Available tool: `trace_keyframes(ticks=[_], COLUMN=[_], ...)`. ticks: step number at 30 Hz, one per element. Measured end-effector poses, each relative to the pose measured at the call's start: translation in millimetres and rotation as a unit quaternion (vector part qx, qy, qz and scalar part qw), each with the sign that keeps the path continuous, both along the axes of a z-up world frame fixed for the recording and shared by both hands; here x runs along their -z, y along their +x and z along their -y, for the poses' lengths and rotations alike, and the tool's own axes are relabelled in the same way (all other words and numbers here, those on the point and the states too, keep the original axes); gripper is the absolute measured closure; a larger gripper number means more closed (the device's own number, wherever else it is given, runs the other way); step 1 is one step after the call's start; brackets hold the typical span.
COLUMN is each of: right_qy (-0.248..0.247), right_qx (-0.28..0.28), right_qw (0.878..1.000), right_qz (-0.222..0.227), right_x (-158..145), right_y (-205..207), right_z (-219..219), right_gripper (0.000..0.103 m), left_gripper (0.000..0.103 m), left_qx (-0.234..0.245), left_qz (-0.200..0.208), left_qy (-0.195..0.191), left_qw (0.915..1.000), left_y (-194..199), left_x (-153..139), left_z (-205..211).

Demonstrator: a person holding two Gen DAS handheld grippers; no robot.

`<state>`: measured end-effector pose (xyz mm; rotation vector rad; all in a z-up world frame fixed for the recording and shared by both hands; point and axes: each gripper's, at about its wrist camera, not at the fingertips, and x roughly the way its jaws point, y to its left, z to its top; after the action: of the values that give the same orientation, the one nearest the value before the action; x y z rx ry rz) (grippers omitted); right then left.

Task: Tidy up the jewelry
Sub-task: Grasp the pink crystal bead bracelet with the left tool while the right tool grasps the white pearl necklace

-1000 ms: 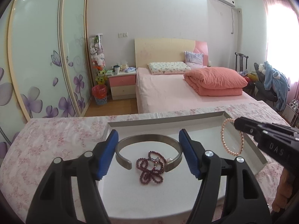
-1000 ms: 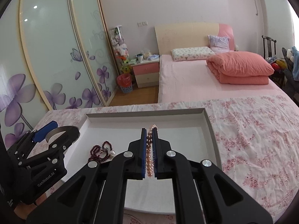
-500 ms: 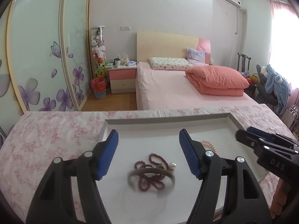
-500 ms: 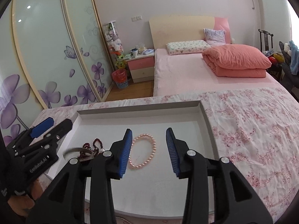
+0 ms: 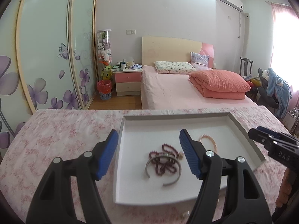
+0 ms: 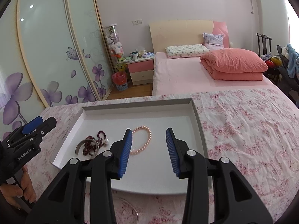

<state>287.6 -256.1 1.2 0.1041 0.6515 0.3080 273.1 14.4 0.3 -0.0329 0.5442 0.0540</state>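
Note:
A shallow white tray (image 5: 175, 116) lies on the flowered cloth. In it a silver open bangle (image 5: 147, 168) rests over a tangle of dark red beads (image 5: 164, 160), and a pink pearl bracelet (image 5: 209, 140) lies to their right. My left gripper (image 5: 148, 132) hovers open above the tray's left part, with nothing between its blue pads. In the right wrist view, my right gripper (image 6: 149, 130) stands open above the pearl bracelet (image 6: 147, 138) without touching it. The bangle (image 6: 79, 145) and red beads (image 6: 89, 147) lie left of it, near the left gripper (image 6: 40, 123).
The pink flowered cloth (image 6: 243, 130) stretches right of the tray (image 6: 138, 105). A thin wire loop (image 6: 130, 205) lies on the cloth at the tray's near edge. A person's hand (image 6: 22, 184) holds the left tool. A pink bed (image 5: 186, 93) stands behind.
The left gripper let go of the silver bangle, which now lies on the red beads. The right gripper opened and dropped the pearl bracelet into the tray. Both grippers drew back.

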Motion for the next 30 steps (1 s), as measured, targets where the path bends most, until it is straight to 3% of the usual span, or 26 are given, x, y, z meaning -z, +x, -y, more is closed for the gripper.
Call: trace_keyframes(ticks=[7,12,24,30], right_qy=[-0.031,-0.057,-0.073,-0.110], right_qx=[-0.011,-0.034,-0.065,-0.056], right_qw=[0.999,0.996,0.990,0.988], right_qz=[-0.017,-0.055,-0.100,-0.098], right_x=[16.2,40.3,72.8,75.4], right_y=[-34.7,-60.7,-99.5,-96.6], right_z=[20.4,37.4,56.1,51.7], right_gripper=[0.064,0.064,0.065,0.091], left_gripper=[0.034,0.032,0.032,0.032], left_qx=[0.026,0.059,0.123,0.133], left_qz=[-0.024,-0.060,-0.088,-0.096], left_qy=[-0.006,-0.023,-0.024,-0.017], left_qw=[0.9993,0.9962,0.9883,0.9863], left_y=[-46.6,-77.1,-111.3,-113.9], left_x=[11.8,30.3,53.2,56.5], left_z=[-0.5,-2.1,13.8,18.1])
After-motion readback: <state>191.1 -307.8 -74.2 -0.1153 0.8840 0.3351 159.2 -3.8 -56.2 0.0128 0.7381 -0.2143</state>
